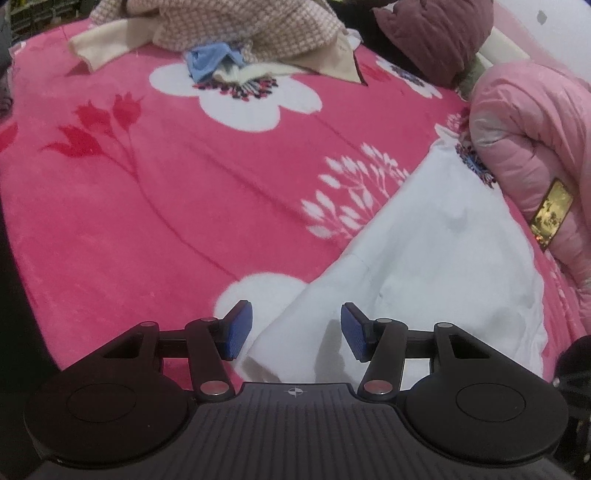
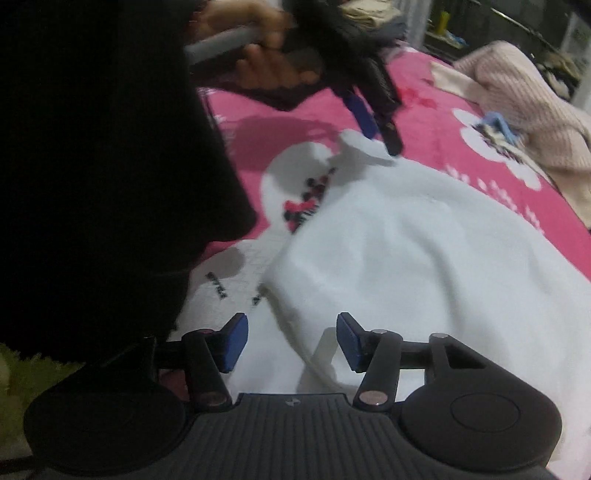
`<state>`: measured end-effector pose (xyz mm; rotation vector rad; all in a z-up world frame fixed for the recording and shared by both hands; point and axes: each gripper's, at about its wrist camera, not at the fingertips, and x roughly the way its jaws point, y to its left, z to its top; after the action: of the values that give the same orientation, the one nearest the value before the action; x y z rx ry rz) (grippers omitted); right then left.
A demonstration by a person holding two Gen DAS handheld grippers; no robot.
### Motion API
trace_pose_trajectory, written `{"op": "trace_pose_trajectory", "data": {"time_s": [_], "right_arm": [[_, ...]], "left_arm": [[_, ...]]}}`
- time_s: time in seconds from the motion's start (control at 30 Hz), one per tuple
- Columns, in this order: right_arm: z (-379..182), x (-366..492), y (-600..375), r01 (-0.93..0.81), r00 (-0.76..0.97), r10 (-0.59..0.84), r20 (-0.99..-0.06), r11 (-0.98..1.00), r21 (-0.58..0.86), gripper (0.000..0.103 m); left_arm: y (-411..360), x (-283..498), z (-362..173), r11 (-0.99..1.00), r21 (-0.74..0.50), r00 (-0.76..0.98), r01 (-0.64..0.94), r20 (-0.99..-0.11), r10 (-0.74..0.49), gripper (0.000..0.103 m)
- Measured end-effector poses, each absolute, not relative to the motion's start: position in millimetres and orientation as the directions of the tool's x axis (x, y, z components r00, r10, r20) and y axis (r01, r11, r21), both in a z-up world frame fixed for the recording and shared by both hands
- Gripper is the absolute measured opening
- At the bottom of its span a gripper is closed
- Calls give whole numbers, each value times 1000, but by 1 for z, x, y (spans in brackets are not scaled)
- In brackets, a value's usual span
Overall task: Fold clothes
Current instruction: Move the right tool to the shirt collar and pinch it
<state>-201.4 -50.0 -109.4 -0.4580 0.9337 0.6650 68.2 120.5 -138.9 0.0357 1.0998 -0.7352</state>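
On the pink floral blanket [image 1: 147, 221] lies the white garment [image 1: 443, 266], spread out but rumpled, its near corner under both grippers. Left gripper [image 1: 295, 332]: jaws spread, blue pads clear of the cloth, with a folded edge of the garment lying below and between them; nothing is pinched. Right gripper [image 2: 291, 341]: jaws likewise spread above a raised seam or hem of the same garment, pads not pressing on it. In the right wrist view the left gripper appears at the garment's far corner, its tips close to or touching a small lifted flap; contact cannot be confirmed because of blur.

Other items noted: a pink padded jacket [image 1: 535, 166] just beside the garment's far edge, and a heap of knitwear [image 1: 240, 33] well apart at the blanket's far side.

Risks, as judged: closing on the thick plush blanket together with the hem would drag the bedding. Grasping only one layer of the doubled edge would let the fold skew. Uneven lift between the two hands would bunch the cloth towards the jacket.
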Motion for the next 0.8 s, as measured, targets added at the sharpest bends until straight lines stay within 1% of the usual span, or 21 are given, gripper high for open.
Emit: {"op": "trace_pose_trajectory", "data": {"time_s": [0.03, 0.1, 0.13, 0.43, 0.5, 0.6, 0.67, 0.8], "right_arm": [[-110, -202, -46, -698, 430, 321, -844, 712, -84, 65], [-113, -201, -41, -703, 440, 327, -836, 705, -93, 68], [-116, -202, -38, -709, 435, 327, -839, 699, -96, 72], [-155, -205, -12, -784, 419, 215, -882, 576, -232, 75], [-159, -207, -8, -794, 409, 197, -891, 558, -241, 75], [-165, -209, -2, -809, 394, 170, -903, 531, -254, 81], [-166, -212, 1, -817, 393, 159, -906, 513, -264, 82], [-162, -213, 6, -808, 419, 157, -894, 513, -289, 88]], "left_arm": [[120, 68, -141, 763, -327, 240, 558, -817, -525, 53], [118, 68, -145, 758, -330, 231, 562, -818, -527, 53], [117, 68, -146, 757, -329, 229, 565, -819, -527, 53], [110, 64, -151, 742, -310, 219, 595, -825, -520, 53], [108, 62, -151, 739, -306, 218, 600, -826, -519, 52], [107, 60, -152, 737, -294, 220, 608, -830, -512, 51], [106, 59, -152, 737, -287, 221, 612, -833, -508, 50], [106, 60, -152, 741, -290, 219, 606, -834, -506, 49]]}}
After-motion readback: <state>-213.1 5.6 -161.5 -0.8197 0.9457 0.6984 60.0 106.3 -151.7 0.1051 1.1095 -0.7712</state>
